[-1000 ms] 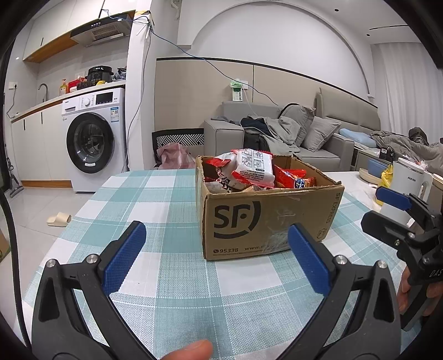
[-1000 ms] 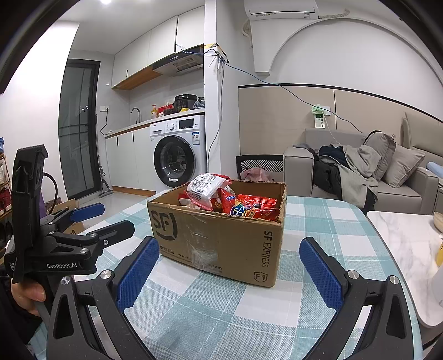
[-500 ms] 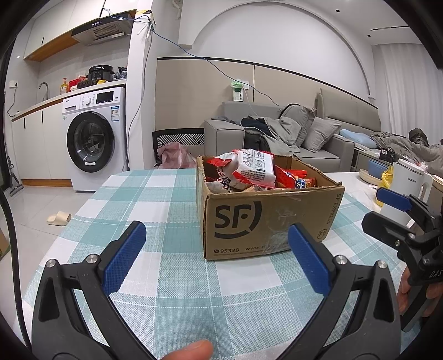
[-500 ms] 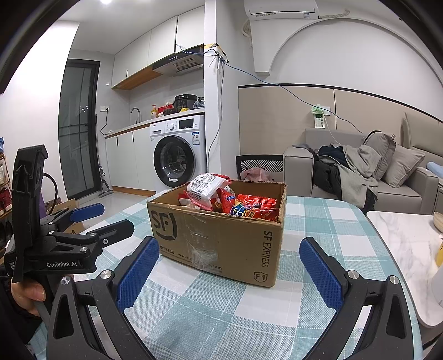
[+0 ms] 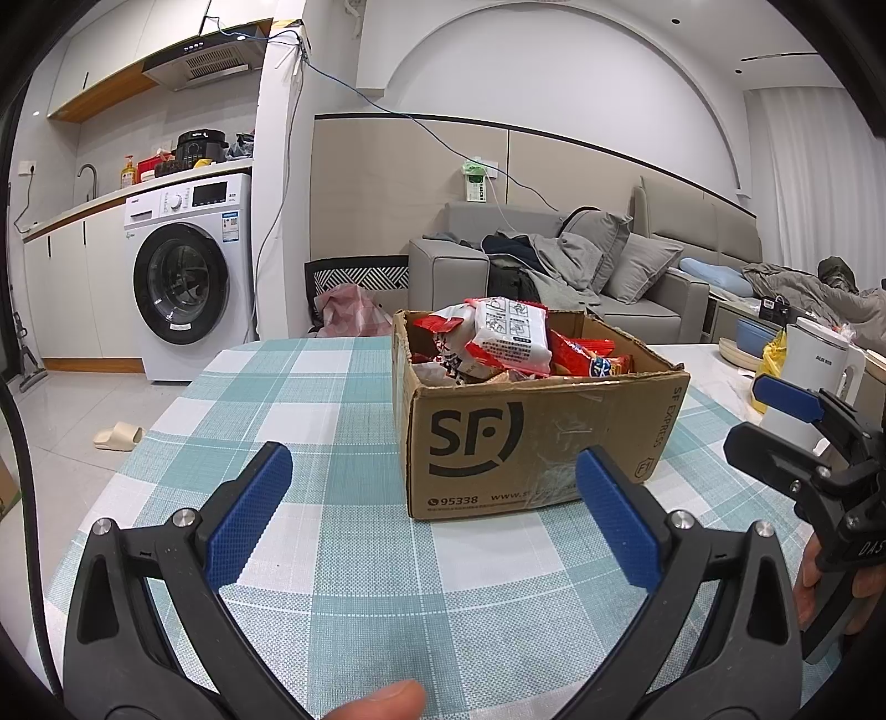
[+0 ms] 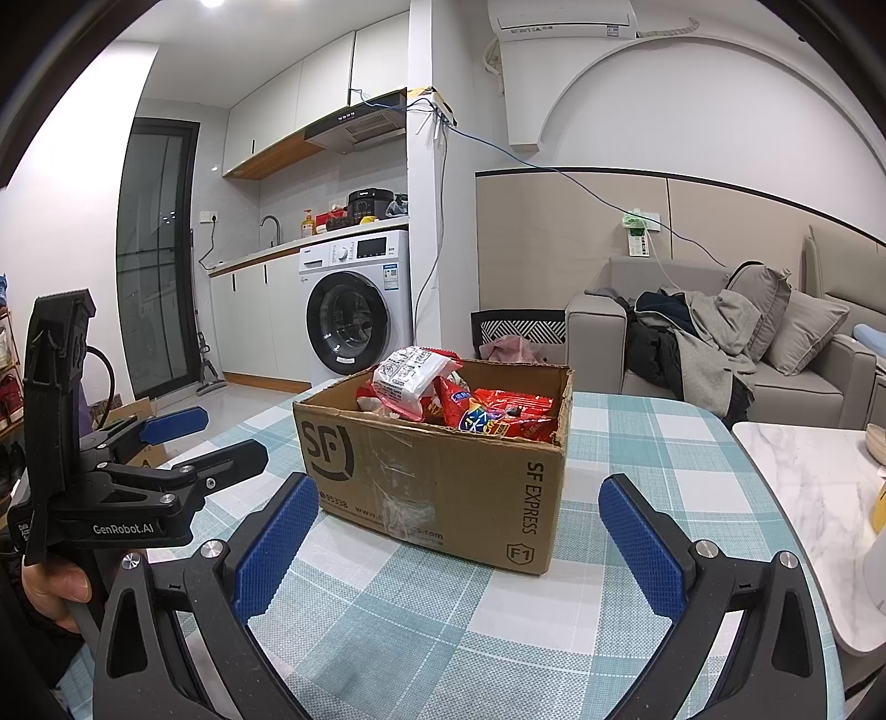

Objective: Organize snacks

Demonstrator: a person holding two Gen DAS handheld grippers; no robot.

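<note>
We hold our left gripper and right gripper spread, empty, facing the snack box; only the right view shows the air conditioner.

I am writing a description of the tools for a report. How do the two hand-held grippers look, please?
Both look alike. The left hand-held gripper and the right hand-held gripper have matte black bodies, silver screws and blue textured pads. Seen from the side, the left one bears white "GenRobot.AI" lettering. A black cable arcs behind it.
</note>
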